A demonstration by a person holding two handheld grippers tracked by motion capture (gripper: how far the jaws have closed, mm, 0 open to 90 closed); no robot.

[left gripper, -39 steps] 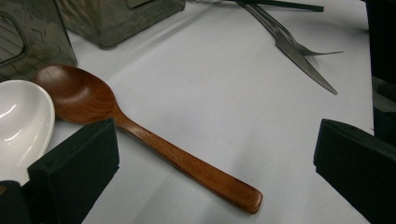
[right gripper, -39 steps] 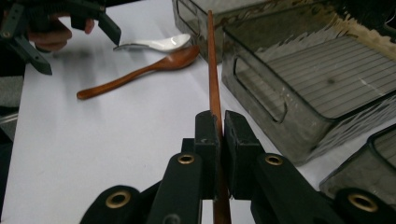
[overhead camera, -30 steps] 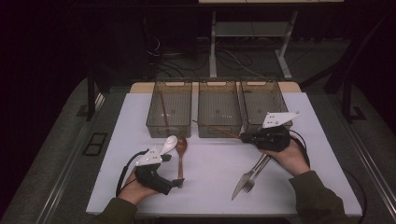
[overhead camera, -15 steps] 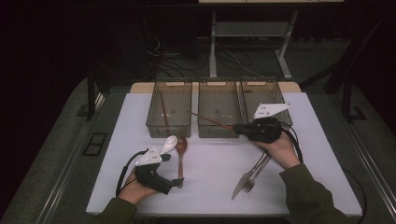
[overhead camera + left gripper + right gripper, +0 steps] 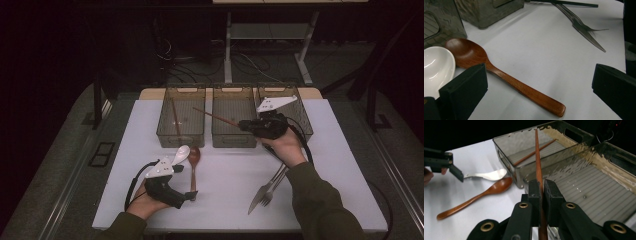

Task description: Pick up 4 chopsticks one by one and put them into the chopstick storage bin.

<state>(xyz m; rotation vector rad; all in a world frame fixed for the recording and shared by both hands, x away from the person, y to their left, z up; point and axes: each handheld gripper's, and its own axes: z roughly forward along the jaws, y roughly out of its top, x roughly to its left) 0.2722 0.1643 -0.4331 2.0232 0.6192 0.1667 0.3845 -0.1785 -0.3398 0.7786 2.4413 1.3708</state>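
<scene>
Presently, a slim brown wooden chopstick is pinched between the closed jaws of the right gripper, held in the air over the middle clear plastic bin, its tip pointing toward ten o'clock over the left clear plastic bin. A second wooden chopstick lies inside that left bin. At seven o'clock, the left gripper rests on the white table, jaws wide apart, around the handle of a brown wooden spoon. Just beside: a white ceramic spoon. At five o'clock: a steel knife and fork.
</scene>
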